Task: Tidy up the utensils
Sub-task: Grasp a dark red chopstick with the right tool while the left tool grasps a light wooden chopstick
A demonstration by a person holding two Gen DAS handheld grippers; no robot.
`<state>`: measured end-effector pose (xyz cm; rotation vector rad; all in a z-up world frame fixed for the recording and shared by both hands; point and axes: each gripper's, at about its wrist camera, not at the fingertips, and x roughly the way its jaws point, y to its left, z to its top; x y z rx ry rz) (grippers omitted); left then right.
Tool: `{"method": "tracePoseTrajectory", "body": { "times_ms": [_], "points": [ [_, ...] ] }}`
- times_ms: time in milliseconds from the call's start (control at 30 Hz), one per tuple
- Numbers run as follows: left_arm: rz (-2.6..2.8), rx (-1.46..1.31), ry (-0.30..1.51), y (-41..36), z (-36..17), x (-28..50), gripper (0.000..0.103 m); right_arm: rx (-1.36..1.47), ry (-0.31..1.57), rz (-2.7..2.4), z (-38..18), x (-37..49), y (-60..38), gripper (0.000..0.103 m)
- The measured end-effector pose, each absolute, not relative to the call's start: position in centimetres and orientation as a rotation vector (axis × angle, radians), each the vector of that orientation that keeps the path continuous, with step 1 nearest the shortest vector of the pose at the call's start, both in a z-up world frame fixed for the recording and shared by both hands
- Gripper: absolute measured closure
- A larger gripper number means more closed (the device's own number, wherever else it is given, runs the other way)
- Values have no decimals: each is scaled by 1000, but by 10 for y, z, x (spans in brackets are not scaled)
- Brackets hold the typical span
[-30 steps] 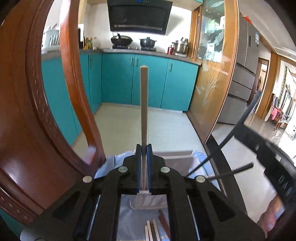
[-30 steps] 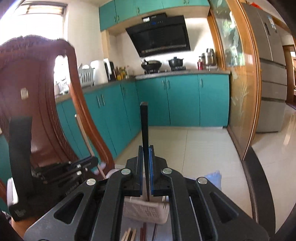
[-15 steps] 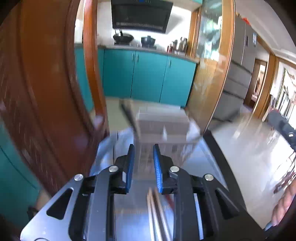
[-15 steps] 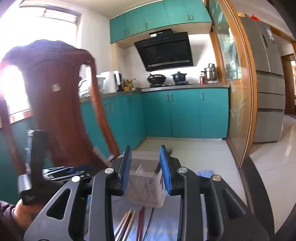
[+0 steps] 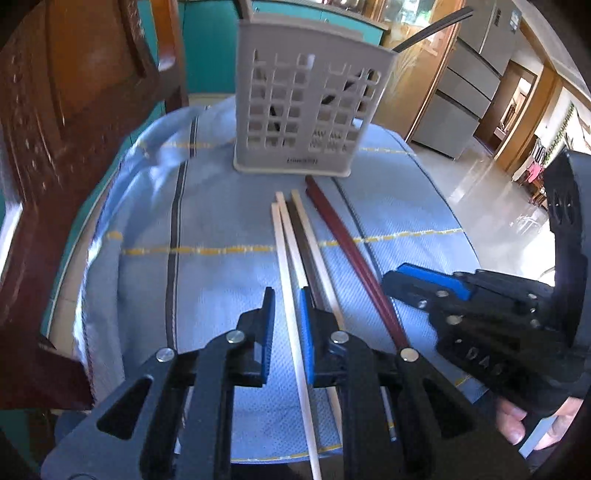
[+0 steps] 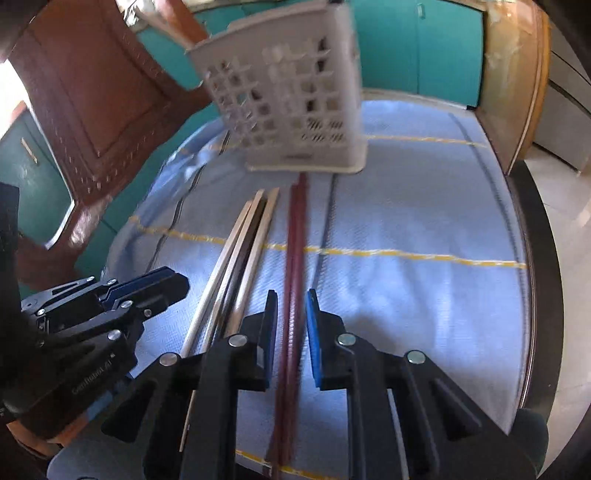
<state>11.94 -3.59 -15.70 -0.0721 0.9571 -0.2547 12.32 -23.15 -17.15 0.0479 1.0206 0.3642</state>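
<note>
A grey slotted utensil holder [image 5: 306,107] stands at the far side of the blue cloth; it also shows in the right wrist view [image 6: 291,96]. A black chopstick [image 5: 428,31] sticks out of it. Pale wooden chopsticks [image 5: 286,243] and a dark red pair [image 5: 351,251] lie on the cloth in front of it. My left gripper [image 5: 286,321] is open, low over the cloth, with a pale chopstick between its jaws. My right gripper [image 6: 290,325] is open, straddling the dark red chopsticks [image 6: 295,236].
A carved wooden chair back [image 5: 74,122] stands close on the left. The blue cloth [image 6: 406,206] covers a round table with a dark rim [image 6: 539,236]. Teal cabinets and a fridge stand behind.
Both grippers opened, letting go of the upright chopsticks they held, and came down from the holder to the chopsticks lying on the cloth.
</note>
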Motion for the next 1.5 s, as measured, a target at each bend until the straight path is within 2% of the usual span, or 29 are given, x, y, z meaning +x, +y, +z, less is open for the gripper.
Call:
{"method": "tracePoseTrajectory", "body": {
  "times_ms": [67,100,167,200,333,533,833,900,1067,1133,1167,1200,1367,1500],
  "points": [
    [-249,-78,967,-33,-161,122,89,44,1054,355,-182,124,-226,86],
    [-248,-79,969,-33,-163,121,89,59,1046,348,-184,123,-227,91],
    [-249,-82,972,-32,-166,119,89,110,1056,351,-185,126,-232,92],
    [-250,-82,973,-32,-166,119,89,162,1059,347,-185,124,-239,97],
    [-255,-88,974,-30,-166,118,89,273,1010,295,-172,112,-262,97],
    [-266,-90,981,-33,-167,123,89,229,1021,163,-173,105,-281,98],
    [-242,-33,1031,-46,-183,142,89,108,998,163,-170,115,-269,90],
    [-234,-34,1032,-47,-183,144,89,61,996,171,-171,119,-265,86],
    [-224,-16,1029,-50,-183,142,89,-20,1015,177,-186,144,-251,84],
    [-224,-16,1030,-50,-182,141,89,-40,1012,172,-187,150,-247,84],
    [-226,-15,1030,-50,-182,141,89,-27,1013,168,-187,152,-247,87],
    [-226,-15,1030,-51,-182,141,89,-2,1016,167,-187,153,-249,94],
    [-223,-9,1026,-51,-182,141,89,156,1036,124,-188,147,-269,95],
    [-221,-6,1027,-51,-182,144,89,128,1046,146,-186,140,-267,95]
  ]
}}
